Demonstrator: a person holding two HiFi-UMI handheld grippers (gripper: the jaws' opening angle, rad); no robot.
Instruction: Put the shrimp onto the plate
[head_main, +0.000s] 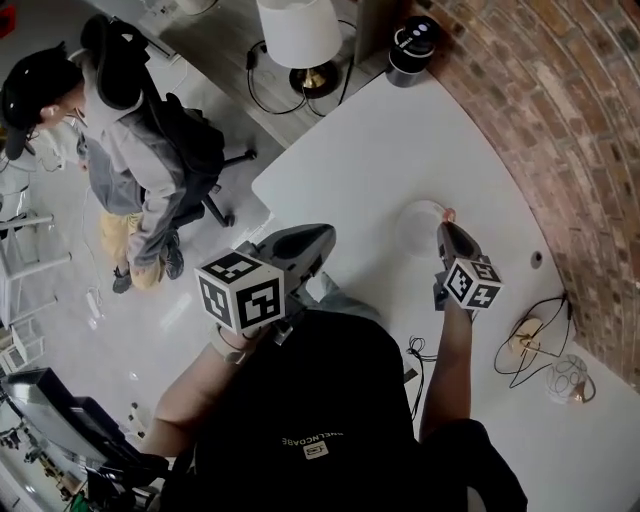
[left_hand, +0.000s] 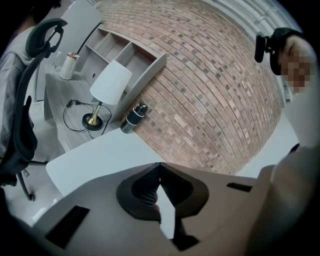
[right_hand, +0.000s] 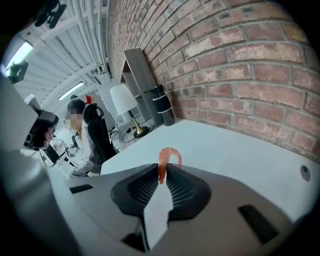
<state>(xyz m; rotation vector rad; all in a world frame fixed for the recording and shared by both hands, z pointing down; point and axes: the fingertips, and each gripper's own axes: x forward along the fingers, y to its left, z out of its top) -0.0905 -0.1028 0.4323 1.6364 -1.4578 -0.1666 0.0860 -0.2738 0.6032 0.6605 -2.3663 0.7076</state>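
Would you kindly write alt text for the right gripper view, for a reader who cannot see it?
The right gripper has its jaws shut on one end of a curled orange shrimp, held above a white table. A brick wall runs along the right; a white-shaded lamp, a dark cylinder and a person are further back.

A red brick wall (head_main: 560, 110) runs behind the white worktop (head_main: 400, 150). A white-shaded lamp (head_main: 298, 35) stands on a grey desk (left_hand: 60, 100) nearby. A black office chair (head_main: 195, 150) sits on the pale floor (head_main: 60, 330).
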